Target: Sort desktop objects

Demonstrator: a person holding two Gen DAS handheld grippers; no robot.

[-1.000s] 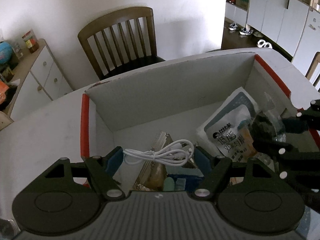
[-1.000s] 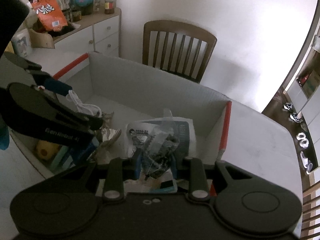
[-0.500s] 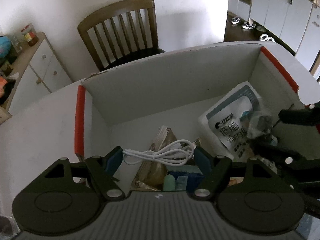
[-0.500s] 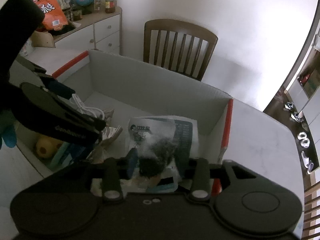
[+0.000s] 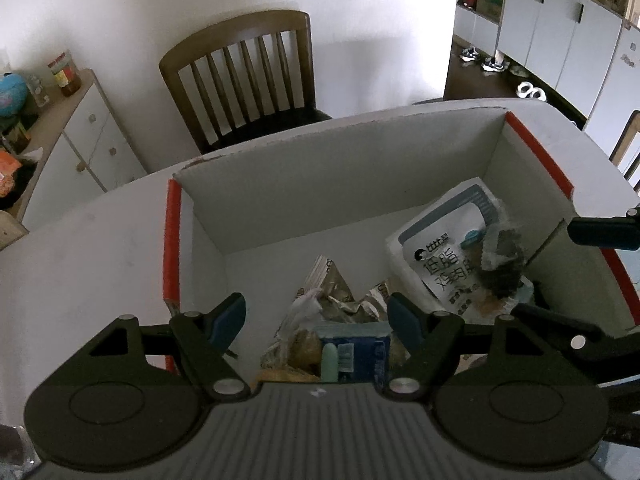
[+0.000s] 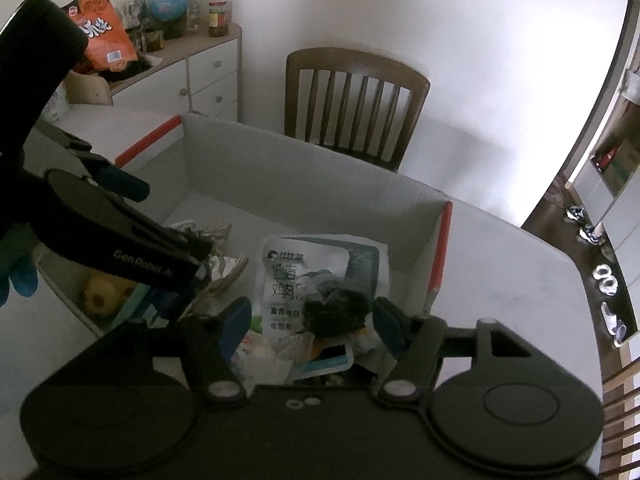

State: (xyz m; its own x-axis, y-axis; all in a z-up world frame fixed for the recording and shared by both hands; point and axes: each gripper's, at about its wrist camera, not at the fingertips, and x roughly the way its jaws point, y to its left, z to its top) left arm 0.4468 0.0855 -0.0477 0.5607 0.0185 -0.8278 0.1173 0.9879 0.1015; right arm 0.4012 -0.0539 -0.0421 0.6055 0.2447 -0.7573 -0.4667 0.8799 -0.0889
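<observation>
A white cardboard box (image 5: 320,184) with red edges stands on the white table and holds several items. My left gripper (image 5: 316,316) is open and empty above the box's near left part. The white cable (image 5: 306,300) lies below it on snack packets. My right gripper (image 6: 310,318) is open above the box's right part. A clear bag with dark contents (image 6: 334,304) lies just below it on a white and blue food pouch (image 6: 320,256); both also show in the left wrist view, the bag (image 5: 502,256) on the pouch (image 5: 444,248).
A wooden chair (image 5: 248,76) stands behind the table. A white drawer cabinet (image 6: 200,76) with jars, a globe and an orange snack bag is at the left. A yellow toy (image 6: 102,294) and a blue packet (image 5: 356,350) lie in the box.
My left gripper let go of the white cable, which dropped into the box. My right gripper opened and released the clear bag onto the food pouch. Both grippers rose slightly.
</observation>
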